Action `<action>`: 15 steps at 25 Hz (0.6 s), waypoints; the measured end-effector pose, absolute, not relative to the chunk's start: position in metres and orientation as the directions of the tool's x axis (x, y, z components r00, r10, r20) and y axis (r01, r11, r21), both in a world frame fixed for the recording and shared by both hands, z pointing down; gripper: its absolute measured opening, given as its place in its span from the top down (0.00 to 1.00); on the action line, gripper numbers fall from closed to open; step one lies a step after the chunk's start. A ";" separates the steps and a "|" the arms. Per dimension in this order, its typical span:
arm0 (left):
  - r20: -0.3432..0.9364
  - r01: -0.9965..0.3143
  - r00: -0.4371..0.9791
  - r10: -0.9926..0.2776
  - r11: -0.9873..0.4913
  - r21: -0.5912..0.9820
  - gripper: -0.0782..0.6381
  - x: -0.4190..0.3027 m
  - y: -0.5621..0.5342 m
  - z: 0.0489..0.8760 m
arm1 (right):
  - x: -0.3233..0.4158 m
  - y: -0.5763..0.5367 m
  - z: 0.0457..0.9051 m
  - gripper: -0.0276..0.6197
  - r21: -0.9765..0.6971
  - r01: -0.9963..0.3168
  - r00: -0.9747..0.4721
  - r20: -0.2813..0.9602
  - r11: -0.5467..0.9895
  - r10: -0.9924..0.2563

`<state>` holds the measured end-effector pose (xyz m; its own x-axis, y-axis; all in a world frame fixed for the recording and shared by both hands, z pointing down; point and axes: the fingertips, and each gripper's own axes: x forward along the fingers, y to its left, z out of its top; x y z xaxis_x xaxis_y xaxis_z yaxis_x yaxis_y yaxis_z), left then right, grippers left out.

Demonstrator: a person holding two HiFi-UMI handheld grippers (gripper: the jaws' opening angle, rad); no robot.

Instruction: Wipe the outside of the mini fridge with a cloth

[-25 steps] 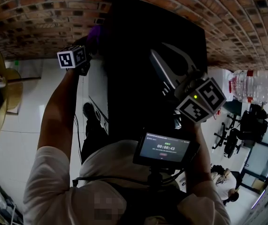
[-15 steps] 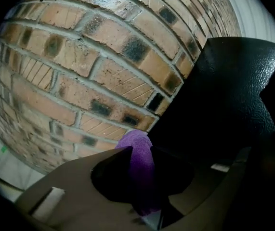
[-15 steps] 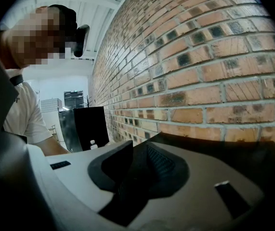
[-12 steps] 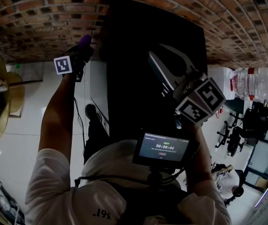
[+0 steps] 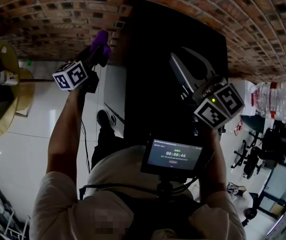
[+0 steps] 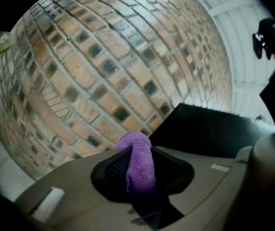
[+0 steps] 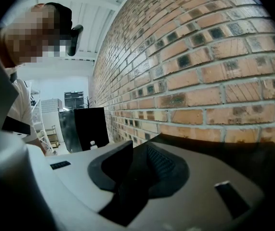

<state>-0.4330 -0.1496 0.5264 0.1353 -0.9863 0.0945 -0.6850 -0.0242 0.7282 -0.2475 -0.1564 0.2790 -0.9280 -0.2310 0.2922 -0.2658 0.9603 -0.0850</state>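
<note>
Head view: 1 black fridge (image 5: pixel 158 99), 2 grippers. Left gripper (image 5: pixel 99 51) by fridge's upper-left edge, pinching 1 purple cloth (image 5: pixel 102 38). Right gripper (image 5: pixel 182 59) over fridge top, jaws apart, empty.

Your cloth (image 6: pixel 137 160) is purple, and the fridge (image 5: pixel 153 74) is plain black. The wall (image 5: pixel 42 14) is red-brown brick with pale mortar, and the floor (image 5: pixel 22 149) is glossy white. The left cube (image 5: pixel 71 75) and right cube (image 5: pixel 219 106) carry black-and-white squares.

Fuzzy terry-like cloth (image 6: pixel 138 162); mini fridge (image 5: pixel 170 41) seemingly matt; brick wall (image 6: pixel 103 66) rough; floor (image 5: pixel 17 149) glossy.
</note>
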 end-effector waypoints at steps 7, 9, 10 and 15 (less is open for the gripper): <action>-0.160 -0.610 0.194 -0.968 -0.246 0.753 0.74 -0.392 -0.117 0.396 | -0.248 -0.155 0.277 0.83 -0.080 -0.257 -0.932 0.285 0.963 -0.225; -0.215 -0.582 0.214 -0.953 -0.301 0.755 0.74 -0.381 -0.108 0.367 | -0.249 -0.155 0.277 0.83 -0.079 -0.255 -0.933 0.284 0.964 -0.223; -0.237 -0.575 0.229 -0.944 -0.328 0.750 0.74 -0.375 -0.104 0.354 | -0.249 -0.154 0.277 0.83 -0.079 -0.254 -0.933 0.284 0.964 -0.222; -0.247 -0.577 0.293 -0.924 -0.377 0.724 0.74 -0.353 -0.103 0.329 | -0.249 -0.154 0.277 0.83 -0.079 -0.255 -0.932 0.284 0.964 -0.223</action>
